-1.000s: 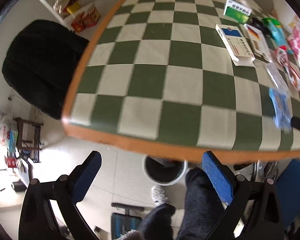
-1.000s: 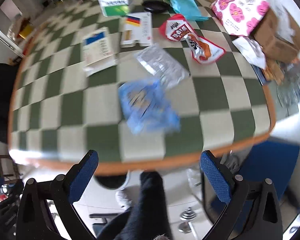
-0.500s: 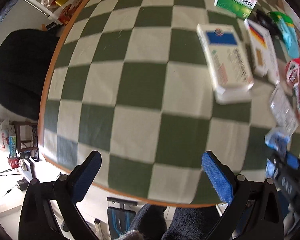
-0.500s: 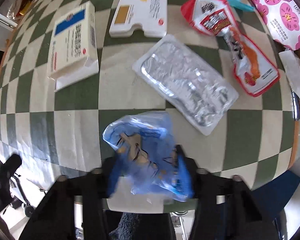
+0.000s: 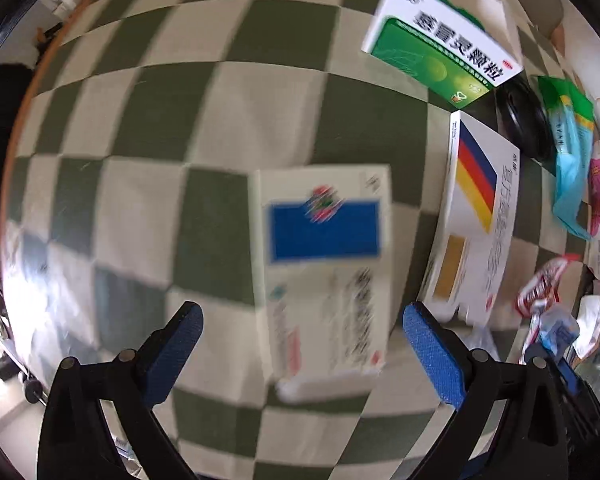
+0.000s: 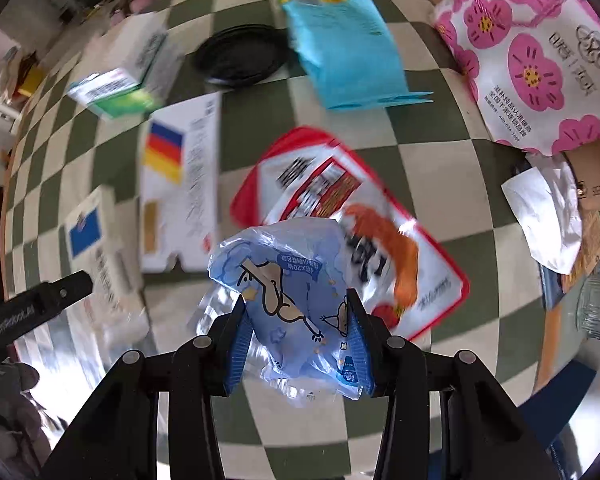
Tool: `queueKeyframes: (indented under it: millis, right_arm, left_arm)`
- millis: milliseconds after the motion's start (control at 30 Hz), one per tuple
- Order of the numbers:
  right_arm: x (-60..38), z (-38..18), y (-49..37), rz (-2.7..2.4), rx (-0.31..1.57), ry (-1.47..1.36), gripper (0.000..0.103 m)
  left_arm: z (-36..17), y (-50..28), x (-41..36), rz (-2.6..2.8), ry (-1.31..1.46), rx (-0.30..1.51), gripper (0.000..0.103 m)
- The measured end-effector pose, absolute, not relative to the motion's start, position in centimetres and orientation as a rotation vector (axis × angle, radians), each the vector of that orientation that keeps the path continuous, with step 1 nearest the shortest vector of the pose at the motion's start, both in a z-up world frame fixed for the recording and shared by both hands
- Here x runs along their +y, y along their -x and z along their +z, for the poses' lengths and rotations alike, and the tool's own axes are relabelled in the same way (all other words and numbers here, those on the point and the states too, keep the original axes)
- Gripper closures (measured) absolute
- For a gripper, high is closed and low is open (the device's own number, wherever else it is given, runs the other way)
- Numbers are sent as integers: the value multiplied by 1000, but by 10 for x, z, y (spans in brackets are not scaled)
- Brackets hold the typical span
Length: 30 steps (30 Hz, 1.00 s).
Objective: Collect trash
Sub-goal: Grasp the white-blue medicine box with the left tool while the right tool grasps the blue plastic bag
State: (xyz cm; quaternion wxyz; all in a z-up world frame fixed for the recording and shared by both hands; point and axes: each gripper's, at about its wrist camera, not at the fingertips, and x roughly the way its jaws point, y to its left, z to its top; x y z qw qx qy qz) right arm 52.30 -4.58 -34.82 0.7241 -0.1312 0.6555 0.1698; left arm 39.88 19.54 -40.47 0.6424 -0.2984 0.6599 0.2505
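Note:
My right gripper (image 6: 296,316) is shut on a crumpled blue cartoon wrapper (image 6: 288,276) and holds it above the checked table (image 6: 420,168). A red snack packet (image 6: 340,200) lies flat just beyond it. My left gripper (image 5: 300,336) is open, with its fingers either side of a white box with a blue panel (image 5: 324,264); the view is blurred. The right gripper and its wrapper (image 5: 556,330) show at the lower right of the left wrist view.
A striped white box (image 5: 480,232), a green medicine box (image 5: 440,56), a black lid (image 6: 240,56), a light blue bag (image 6: 348,52) and a pink flowered bag (image 6: 540,52) lie on the table. A cardboard box (image 6: 596,176) and tissue (image 6: 548,216) are at the right.
My right gripper has closed on the blue wrapper and lifted it off the table. My left gripper has moved forward over the table to the blue-panel box.

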Motion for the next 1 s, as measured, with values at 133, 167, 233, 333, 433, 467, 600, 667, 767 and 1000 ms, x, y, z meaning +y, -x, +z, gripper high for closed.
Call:
queueKeyframes:
  millis: [133,167,233,333,433,467,600,667,767,1000]
  right_arm:
    - [-48,-358,-539,358,1464,285,58]
    - [-49,-360,-542,356,1468,285,58]
    - [-49,-365,-544,355,1472,286,58]
    - [-44,-370,-545,358,1478,282,58]
    - [-42,-374,-547,361,1482,292,57]
    - [-42,-374,-547,362,1481,299,58]
    - [-34,-379,-546,371,1481,318,58]
    - [-26,-383,-544,375,1483,333,58]
    - [-19,-396,-534,373,1505,356,56]
    - [-9,-408,-528,379,1485,391,52]
  left_arm:
    - [-424,-417,193,556,643,1554,1]
    - [-427,-419,192,558,633,1558,8]
    - [-428,-418,194,562,626,1551,13]
    - [-423,-413,191,570,617,1523,24]
    - [-417,-408,188,563,584,1507,32]
    - [-417,-406,187,559,570,1509,32]
    - [-408,-407,169,547,467,1513,32]
    - [-406,-404,162,543,431,1508,32]
    - [-406,-403,160,546,436,1500,32]
    - [-403,-393,165,563,418,1492,32]
